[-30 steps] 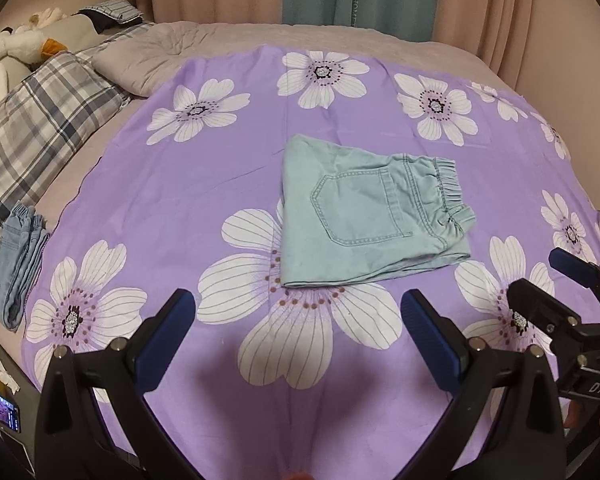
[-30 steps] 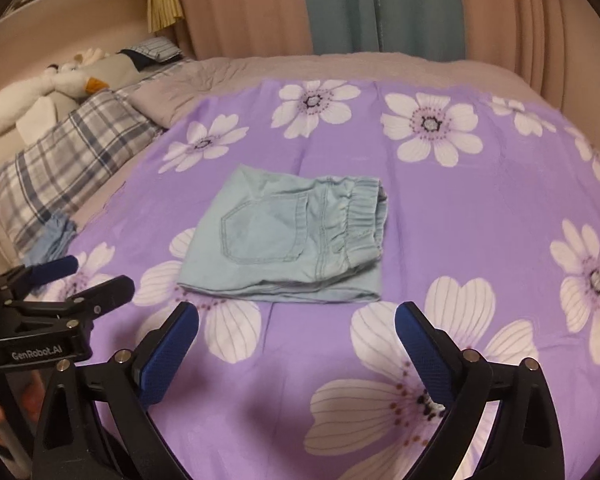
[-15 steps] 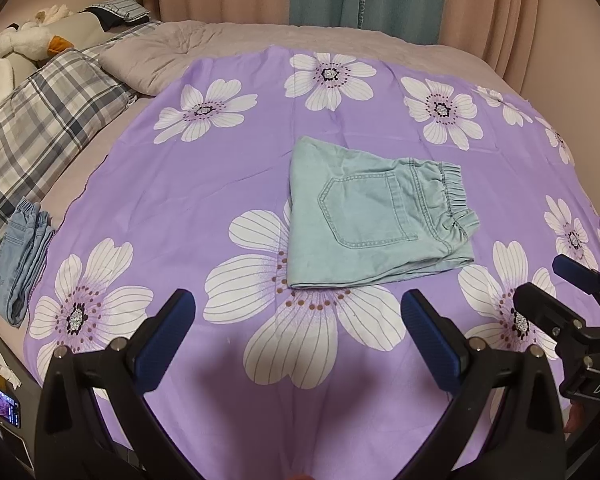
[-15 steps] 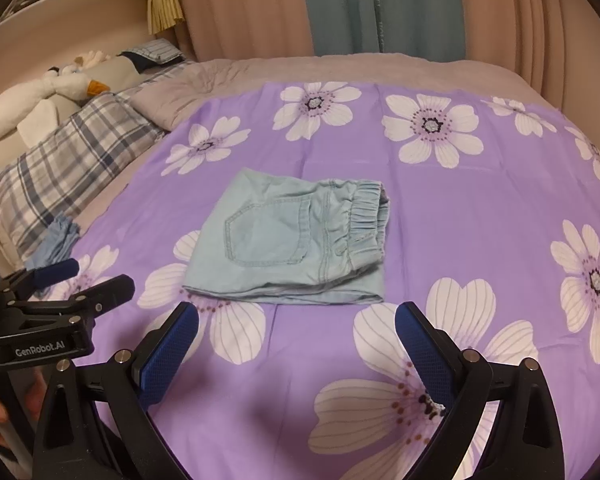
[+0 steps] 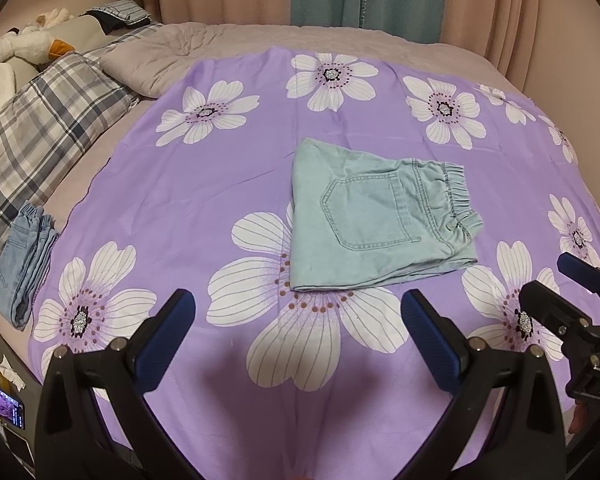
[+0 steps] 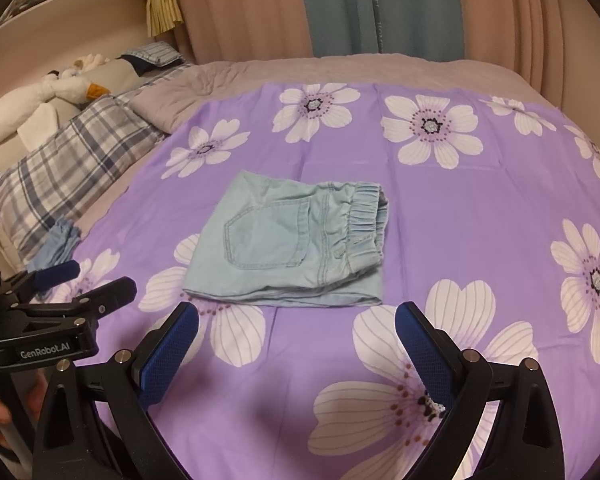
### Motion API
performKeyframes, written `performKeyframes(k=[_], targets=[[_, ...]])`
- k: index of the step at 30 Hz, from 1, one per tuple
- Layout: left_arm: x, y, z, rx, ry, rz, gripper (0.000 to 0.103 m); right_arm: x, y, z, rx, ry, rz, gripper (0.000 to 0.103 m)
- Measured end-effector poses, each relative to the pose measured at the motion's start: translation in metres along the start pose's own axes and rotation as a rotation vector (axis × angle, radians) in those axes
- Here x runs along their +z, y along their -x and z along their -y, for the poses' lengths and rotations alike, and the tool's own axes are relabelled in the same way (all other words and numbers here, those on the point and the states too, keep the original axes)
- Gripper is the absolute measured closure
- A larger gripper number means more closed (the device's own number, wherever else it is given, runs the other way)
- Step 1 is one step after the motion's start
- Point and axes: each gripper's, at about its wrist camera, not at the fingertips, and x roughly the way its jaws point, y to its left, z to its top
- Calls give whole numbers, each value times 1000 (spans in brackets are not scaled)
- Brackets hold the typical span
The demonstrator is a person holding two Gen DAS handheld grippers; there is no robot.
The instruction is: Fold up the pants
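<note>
Centre of frame, both views: pale mint-green denim pants with an elastic waistband [image 5: 380, 220] lie folded into a compact, roughly square bundle, back pocket facing up, waistband toward the right.
Resting surface: purple bedsheet printed with large white flowers [image 5: 171, 208], spread over a bed; the pants sit flat on it, overlapping the petals of one flower.
Left claw [image 5: 297, 334]: spread wide, blue-padded fingers apart, holding nothing, at the lower edge of the left wrist view, near the bundle's front edge but not touching it.
Right claw [image 6: 295, 340]: also spread wide and empty, at the lower edge of the right wrist view, close to the front edge of the pants without contact.
Neighbouring claws: each shows in the other's view, low at the side edge.
Left edge of frame: a folded light-blue denim garment [image 5: 21, 268] lies at the sheet's border beside a grey-and-white plaid pillow [image 5: 39, 136]; a white plush goose [image 5: 23, 46] sits at upper left.
Progress, as judged: the folding looks essentially complete, with layers stacked and edges fairly even.
Left to do, as judged: at most a slight tidying of the lower right corner, or moving the bundle aside toward the other folded garment.
</note>
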Motion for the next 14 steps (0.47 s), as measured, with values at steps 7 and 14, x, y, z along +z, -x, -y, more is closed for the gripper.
performKeyframes(k=[7, 14], targets=[[1, 0, -1, 3, 2, 1, 0, 1, 0, 0, 1, -1, 0, 5], [1, 0, 2, 5, -11, 0, 0, 3, 0, -3, 5, 0, 7, 5]])
